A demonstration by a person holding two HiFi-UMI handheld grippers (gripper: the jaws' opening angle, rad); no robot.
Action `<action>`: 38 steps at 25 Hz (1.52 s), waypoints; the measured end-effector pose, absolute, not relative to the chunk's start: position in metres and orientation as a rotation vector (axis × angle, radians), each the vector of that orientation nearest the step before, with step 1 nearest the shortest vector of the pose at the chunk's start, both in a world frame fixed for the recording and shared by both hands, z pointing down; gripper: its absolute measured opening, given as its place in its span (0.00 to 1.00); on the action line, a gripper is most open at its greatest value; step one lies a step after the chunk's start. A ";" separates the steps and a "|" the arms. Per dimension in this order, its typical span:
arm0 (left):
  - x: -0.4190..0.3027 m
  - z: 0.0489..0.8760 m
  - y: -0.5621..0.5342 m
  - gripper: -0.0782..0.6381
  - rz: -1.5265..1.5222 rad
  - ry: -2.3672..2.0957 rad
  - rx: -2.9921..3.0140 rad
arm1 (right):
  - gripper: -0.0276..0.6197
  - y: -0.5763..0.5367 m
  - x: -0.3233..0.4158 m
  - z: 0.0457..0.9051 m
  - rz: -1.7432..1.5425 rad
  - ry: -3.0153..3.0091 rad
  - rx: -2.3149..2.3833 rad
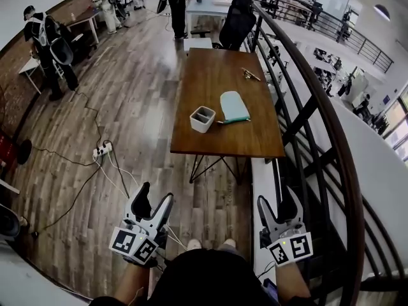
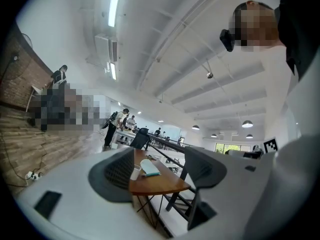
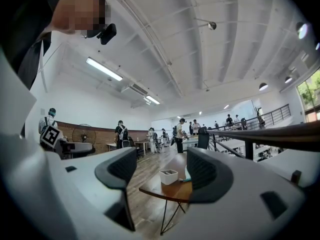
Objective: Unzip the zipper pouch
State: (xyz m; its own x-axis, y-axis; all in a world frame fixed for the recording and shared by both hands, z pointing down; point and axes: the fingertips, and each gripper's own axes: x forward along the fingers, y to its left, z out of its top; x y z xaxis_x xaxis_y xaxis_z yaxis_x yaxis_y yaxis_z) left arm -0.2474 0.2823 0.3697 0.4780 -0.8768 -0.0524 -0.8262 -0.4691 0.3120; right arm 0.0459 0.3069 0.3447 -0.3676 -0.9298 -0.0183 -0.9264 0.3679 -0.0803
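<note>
A pale teal zipper pouch (image 1: 234,106) lies flat on a brown wooden table (image 1: 217,136), right of a small white box (image 1: 202,118). The pouch (image 2: 149,167) and table also show far off between the jaws in the left gripper view. In the right gripper view the white box (image 3: 168,176) stands on the table and only an edge of the pouch (image 3: 186,179) shows. My left gripper (image 1: 153,203) and right gripper (image 1: 278,201) are held low near my body, well short of the table. Both are open with nothing between their jaws.
A curved black railing (image 1: 319,107) runs along the table's right side. A power strip with cables (image 1: 102,150) lies on the wood floor to the left. A black office chair (image 1: 237,21) stands beyond the table. Small tools (image 1: 250,74) lie at its far end. People stand in the background.
</note>
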 end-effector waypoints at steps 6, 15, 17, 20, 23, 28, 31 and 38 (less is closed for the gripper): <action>-0.234 0.374 0.247 0.54 -0.250 -1.483 2.482 | 0.49 0.265 0.067 0.350 -0.108 2.546 -1.723; -0.186 0.361 0.178 0.54 -0.216 -1.557 2.488 | 0.49 0.164 0.100 0.351 -0.119 2.606 -1.573; -0.174 0.362 0.165 0.54 -0.205 -1.580 2.484 | 0.49 0.146 0.107 0.353 -0.115 2.621 -1.537; -0.158 0.363 0.148 0.54 -0.204 -1.615 2.468 | 0.48 0.125 0.124 0.361 -0.137 2.645 -1.503; -0.143 0.364 0.135 0.54 -0.196 -1.641 2.461 | 0.48 0.112 0.145 0.367 -0.155 2.650 -1.497; -0.115 0.375 0.122 0.54 -0.170 -1.626 2.447 | 0.46 0.096 0.179 0.374 -0.180 2.619 -1.520; -0.105 0.380 0.120 0.54 -0.129 -1.598 2.448 | 0.46 0.092 0.186 0.381 -0.208 2.621 -1.532; -0.104 0.387 0.094 0.54 -0.068 -1.603 2.476 | 0.46 0.073 0.191 0.392 -0.234 2.614 -1.555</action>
State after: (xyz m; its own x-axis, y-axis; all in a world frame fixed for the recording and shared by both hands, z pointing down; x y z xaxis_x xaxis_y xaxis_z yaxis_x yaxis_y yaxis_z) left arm -0.1040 0.0938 0.3866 0.4140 -0.9080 0.0650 -0.8992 -0.3968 0.1842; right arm 0.1907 0.0728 0.3925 -0.4773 -0.8787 0.0000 -0.8647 0.4697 -0.1780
